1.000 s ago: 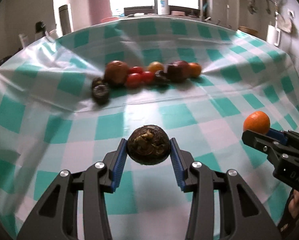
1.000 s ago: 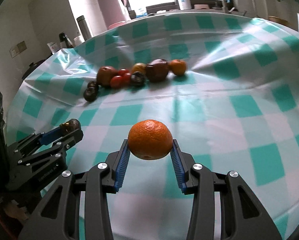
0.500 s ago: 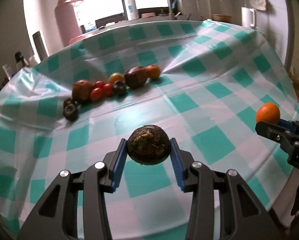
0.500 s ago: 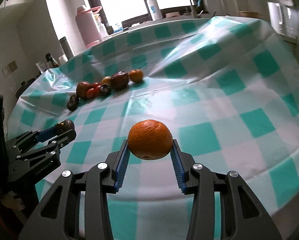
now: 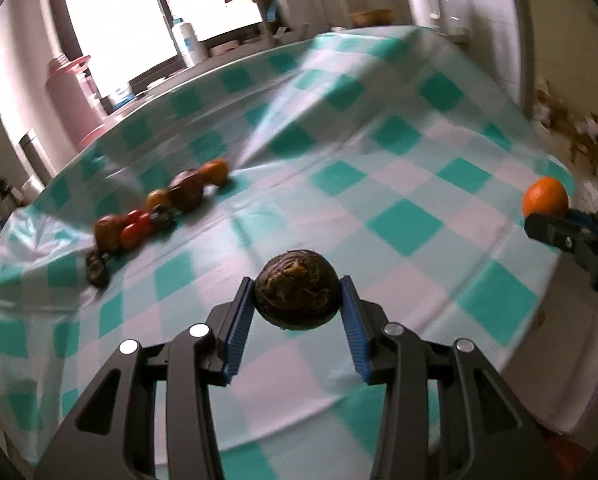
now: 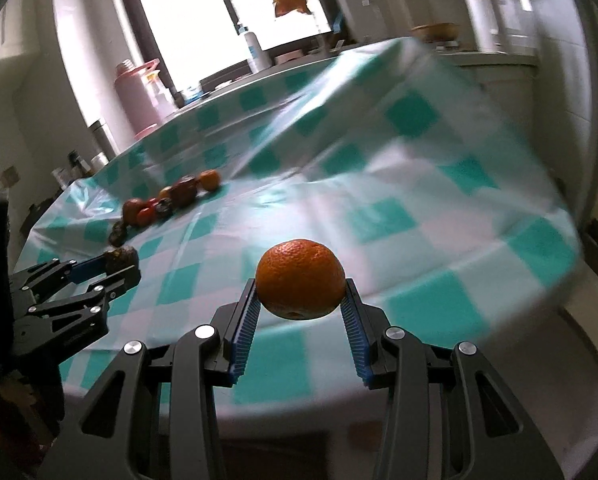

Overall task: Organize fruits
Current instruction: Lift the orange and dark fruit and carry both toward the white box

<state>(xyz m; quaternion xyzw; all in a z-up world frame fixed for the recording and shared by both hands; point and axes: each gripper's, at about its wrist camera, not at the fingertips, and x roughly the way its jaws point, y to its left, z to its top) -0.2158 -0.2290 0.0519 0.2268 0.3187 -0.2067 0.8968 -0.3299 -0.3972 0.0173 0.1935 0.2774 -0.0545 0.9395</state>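
My left gripper (image 5: 298, 292) is shut on a dark brown wrinkled fruit (image 5: 297, 289), held above the green-checked tablecloth (image 5: 379, 184). My right gripper (image 6: 301, 296) is shut on an orange (image 6: 301, 278), held near the table's front right edge. The orange also shows at the right edge of the left wrist view (image 5: 545, 196), and the brown fruit at the left of the right wrist view (image 6: 120, 257). A row of several fruits (image 5: 159, 208) lies at the far left of the table; it also shows in the right wrist view (image 6: 167, 202).
A pink flask (image 5: 73, 92) and a white bottle (image 5: 189, 44) stand behind the table by the window. The tablecloth is wrinkled near the back. The table's right edge (image 5: 555, 264) drops off close to the right gripper.
Both grippers have pulled back and risen away from the fruit row, still holding their fruits. The row now looks smaller and further to the left.
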